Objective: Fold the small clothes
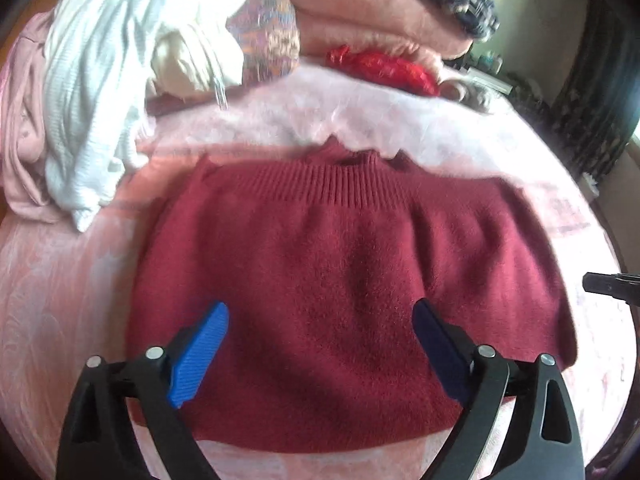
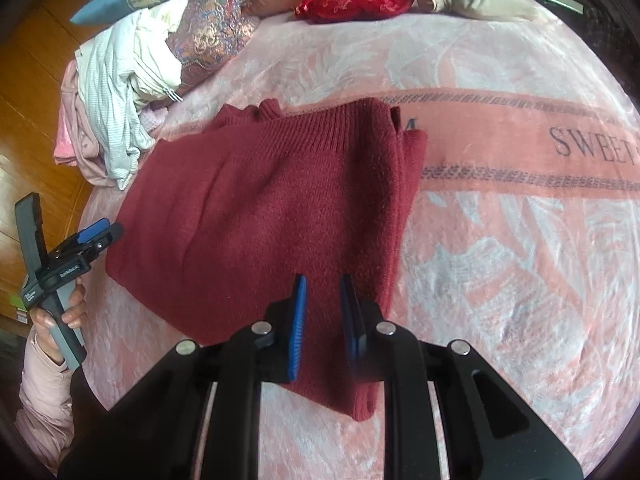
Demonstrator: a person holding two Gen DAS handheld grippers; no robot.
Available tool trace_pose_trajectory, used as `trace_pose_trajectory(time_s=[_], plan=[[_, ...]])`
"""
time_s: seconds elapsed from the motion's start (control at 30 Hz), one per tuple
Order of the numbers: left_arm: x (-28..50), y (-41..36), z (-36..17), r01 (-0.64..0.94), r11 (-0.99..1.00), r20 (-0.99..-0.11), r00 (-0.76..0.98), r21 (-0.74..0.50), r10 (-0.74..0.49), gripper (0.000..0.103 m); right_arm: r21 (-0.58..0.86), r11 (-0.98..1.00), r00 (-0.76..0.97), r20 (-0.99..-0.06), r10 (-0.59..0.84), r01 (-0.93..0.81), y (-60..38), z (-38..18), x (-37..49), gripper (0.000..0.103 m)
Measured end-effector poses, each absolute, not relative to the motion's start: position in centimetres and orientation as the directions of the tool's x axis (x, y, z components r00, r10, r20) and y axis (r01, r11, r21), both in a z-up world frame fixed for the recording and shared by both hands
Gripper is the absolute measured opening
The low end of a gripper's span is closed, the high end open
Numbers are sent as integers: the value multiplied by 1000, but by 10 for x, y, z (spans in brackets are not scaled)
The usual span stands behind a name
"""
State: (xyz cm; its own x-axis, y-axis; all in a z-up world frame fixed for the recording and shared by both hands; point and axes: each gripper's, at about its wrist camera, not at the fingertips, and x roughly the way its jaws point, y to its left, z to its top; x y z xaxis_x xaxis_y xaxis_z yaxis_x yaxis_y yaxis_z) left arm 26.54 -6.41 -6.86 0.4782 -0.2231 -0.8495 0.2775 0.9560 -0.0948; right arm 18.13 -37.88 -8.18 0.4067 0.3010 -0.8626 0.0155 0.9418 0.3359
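A dark red knitted sweater (image 2: 260, 216) lies folded on a bed, on a pink plush blanket (image 2: 500, 260) patterned with pale leaves and crossed by a plain band that carries the word "SWEET" at the right. The sweater's ribbed collar points to the far side.

The left claw (image 1: 320, 316) hovers over the near part of the sweater with its blue pads spread wide and nothing between them; the right wrist view shows it at the left edge of the bed, held by a hand (image 2: 60, 316) in a pale pink sleeve. The right claw (image 2: 323, 292) stands over the sweater's near right corner, its pads a narrow gap apart; the frames do not show them pinching the knit.

At the far left, a pile of white and pale pink clothes (image 2: 116, 120) rests against a paisley cushion (image 2: 212, 36). Farther off lie a red embroidered bundle (image 2: 352, 2) and folded pink blankets (image 1: 360, 12). Wooden floor (image 2: 36, 88) shows at the left of the bed.
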Motion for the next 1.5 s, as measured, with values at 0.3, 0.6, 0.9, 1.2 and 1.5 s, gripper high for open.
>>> trace_pose_trajectory(time_s=[0.3, 0.6, 0.9, 1.2, 1.5], plan=[[285, -63, -119, 210, 972, -914, 366, -103, -176, 99, 300, 951, 364, -896, 252, 79, -385, -117, 190, 31], [283, -57, -137, 219, 971, -922, 349, -93, -167, 99, 314, 942, 332, -906, 261, 116, -399, -141, 184, 41], [271, -53, -144, 290, 953, -887, 413, -89, -208, 100, 385, 917, 316, -887, 336, 106, -395, -161, 188, 52], [275, -52, -140, 296, 949, -900, 378, -106, -218, 99, 341, 939, 310, -899, 311, 48, -378, -159, 190, 42], [277, -50, -143, 301, 947, -904, 364, -113, -224, 99, 470, 876, 318, -850, 419, 103, -397, -168, 185, 24]])
